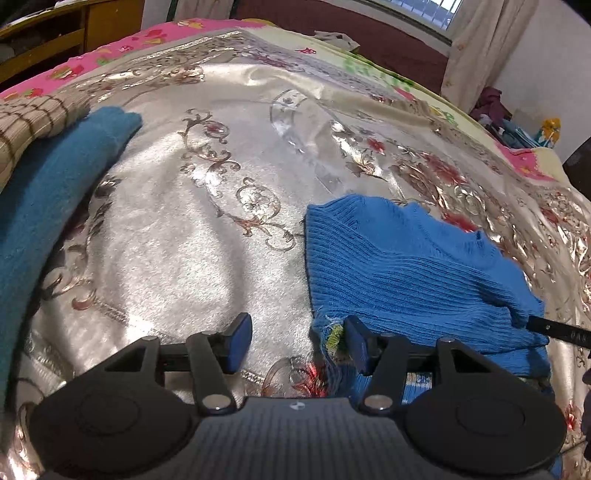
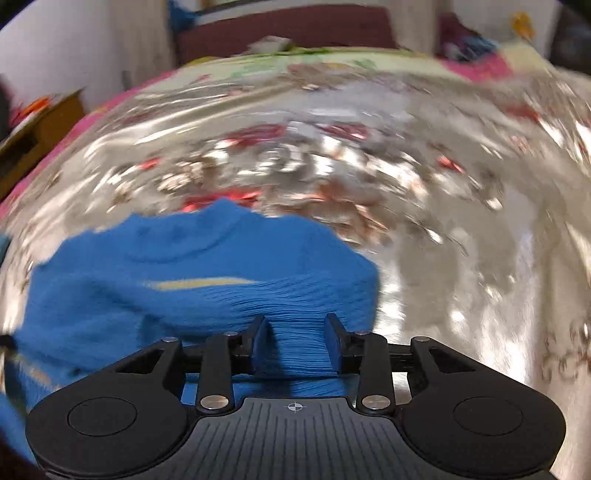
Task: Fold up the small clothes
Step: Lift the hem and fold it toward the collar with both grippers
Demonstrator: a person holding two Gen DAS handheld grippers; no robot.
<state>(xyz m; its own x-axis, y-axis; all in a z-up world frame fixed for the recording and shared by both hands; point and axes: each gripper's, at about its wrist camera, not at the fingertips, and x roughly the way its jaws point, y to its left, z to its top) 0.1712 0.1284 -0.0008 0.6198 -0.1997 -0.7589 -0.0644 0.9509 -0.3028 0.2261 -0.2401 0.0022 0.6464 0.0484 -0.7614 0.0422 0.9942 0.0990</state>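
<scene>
A small bright blue ribbed knit garment (image 1: 410, 269) lies on the shiny floral bedspread (image 1: 192, 229). My left gripper (image 1: 295, 341) is open, just left of the garment's near left corner; its right finger touches the frayed edge. In the right wrist view, which is motion-blurred, the same blue garment (image 2: 207, 273) shows a pale stripe. My right gripper (image 2: 295, 345) has its jaws partly closed around a bunched fold of the blue knit. The right gripper's tip shows at the garment's right edge in the left wrist view (image 1: 554, 328).
A teal garment (image 1: 62, 192) and a beige checked cloth (image 1: 37, 118) lie folded at the left of the bed. A pink floral sheet (image 1: 122, 44), wooden shelves (image 1: 48, 33), a curtain (image 1: 484, 48) and clutter at the far right (image 1: 517, 122) surround the bed.
</scene>
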